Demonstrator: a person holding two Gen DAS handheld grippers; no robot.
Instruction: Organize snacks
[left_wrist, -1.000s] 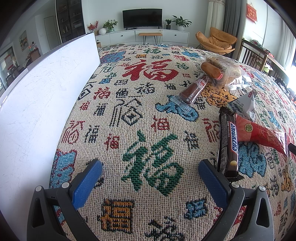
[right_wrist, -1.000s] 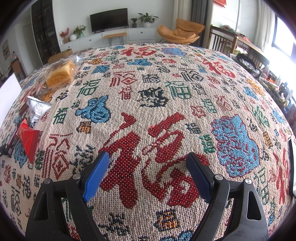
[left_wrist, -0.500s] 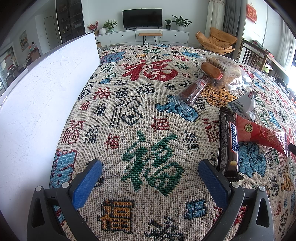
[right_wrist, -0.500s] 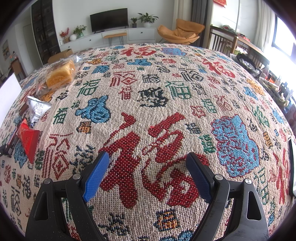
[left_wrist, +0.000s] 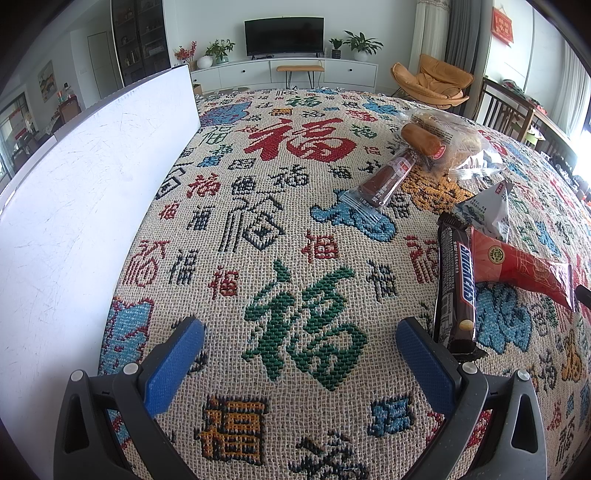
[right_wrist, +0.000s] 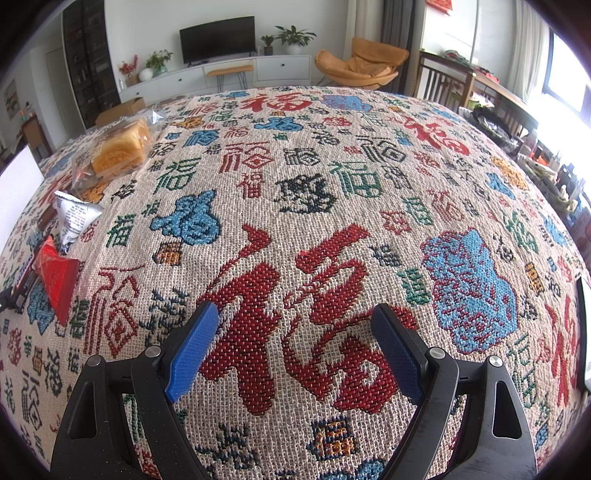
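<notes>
In the left wrist view, my left gripper (left_wrist: 299, 334) is open and empty over the patterned cloth. A Snickers bar (left_wrist: 455, 284) lies just right of its right finger. A red triangular packet (left_wrist: 517, 266), a white triangular packet (left_wrist: 489, 212), a brown bar in clear wrap (left_wrist: 384, 181) and bagged bread (left_wrist: 443, 142) lie further right and back. In the right wrist view, my right gripper (right_wrist: 295, 325) is open and empty over bare cloth. The bread (right_wrist: 118, 149), white packet (right_wrist: 75, 214) and red packet (right_wrist: 59, 278) lie far to its left.
A large white box (left_wrist: 74, 206) stands along the left side of the table in the left wrist view. A white edge (right_wrist: 585, 332) shows at the far right in the right wrist view. Chairs and a TV cabinet stand beyond the table.
</notes>
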